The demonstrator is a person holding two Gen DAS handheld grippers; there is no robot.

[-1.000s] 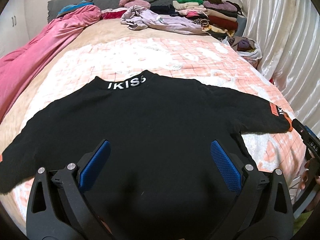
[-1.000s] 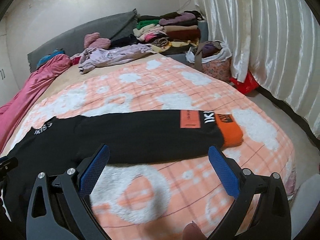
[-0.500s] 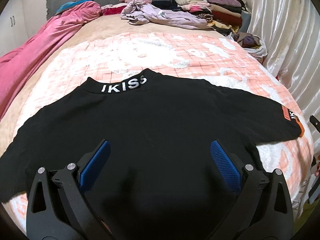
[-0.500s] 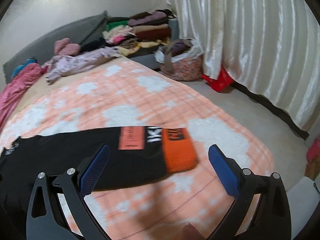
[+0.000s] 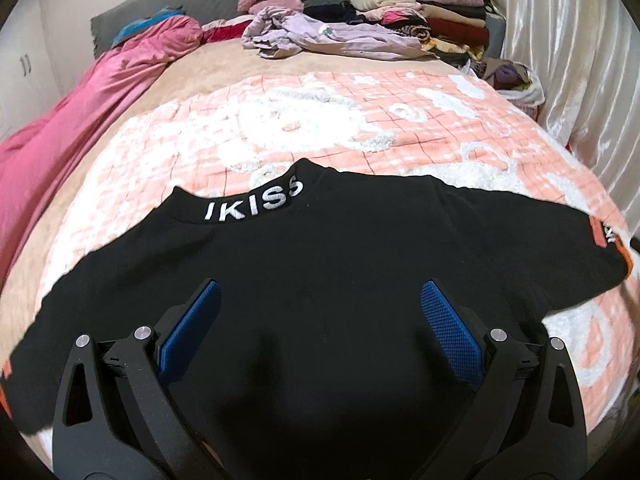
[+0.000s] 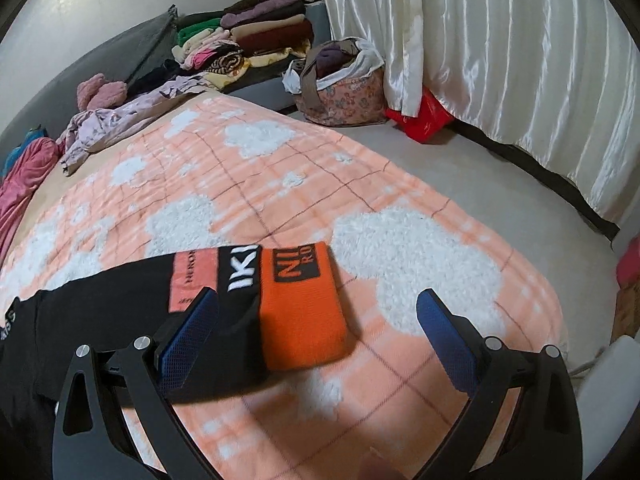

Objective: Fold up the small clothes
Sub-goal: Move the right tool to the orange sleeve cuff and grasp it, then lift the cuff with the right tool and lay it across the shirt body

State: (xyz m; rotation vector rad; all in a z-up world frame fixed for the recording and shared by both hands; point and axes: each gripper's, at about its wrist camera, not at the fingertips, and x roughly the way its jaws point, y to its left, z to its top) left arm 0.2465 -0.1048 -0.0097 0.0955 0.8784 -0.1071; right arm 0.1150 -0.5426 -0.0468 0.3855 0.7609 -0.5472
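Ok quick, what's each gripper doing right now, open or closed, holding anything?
Left gripper: jaws open, empty, above the black long-sleeved sweatshirt.
Right gripper: jaws open, empty, over the sweatshirt's orange ribbed cuff.

A peach and white checked blanket (image 5: 360,120) covers the bed. A pink quilt (image 5: 80,112) lies bunched along one side. Near the grey headboard (image 5: 192,4) sit folded clothes (image 6: 256,36); a floral bag (image 6: 340,92) and red bag (image 6: 424,116) stand by white curtains (image 6: 500,60).
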